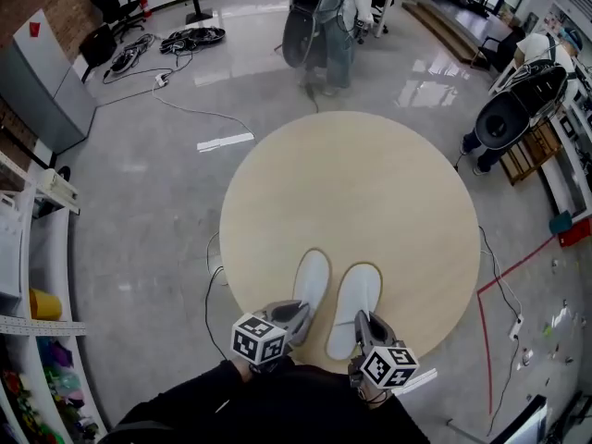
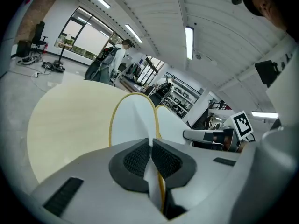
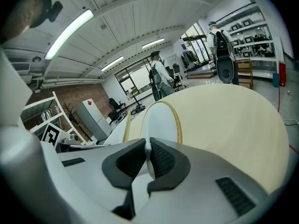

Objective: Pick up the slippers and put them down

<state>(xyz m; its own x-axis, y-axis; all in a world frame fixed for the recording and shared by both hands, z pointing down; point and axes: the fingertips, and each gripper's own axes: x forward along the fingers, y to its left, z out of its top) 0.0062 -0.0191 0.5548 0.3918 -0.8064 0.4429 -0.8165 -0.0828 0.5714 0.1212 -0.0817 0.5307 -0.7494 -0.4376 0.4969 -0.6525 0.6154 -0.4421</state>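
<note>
The left hand-held gripper is seen clenched on the thin heel edge of the left slipper, a strip of white fabric being pinched between its dark pads. The right hand-held gripper is likewise clamped on the heel of the right slipper. In the head view both slippers are held side by side, toes pointing away, over the near edge of the worktop. Whether their soles rest on it cannot be told.

Only a narrow edge of soft fabric is gripped, so a slipper could be dragged out of the pads, or left drooping, if it were swung quickly. Since the heels are close to the worktop's rim, a slipper let go here could be tipped off onto the floor. The pair could also be laid overlapping, as little gap is left between them.

The worktop is round, pale and otherwise bare. Around it a glossy grey floor is seen, with cables and a red line, and a person beyond.
</note>
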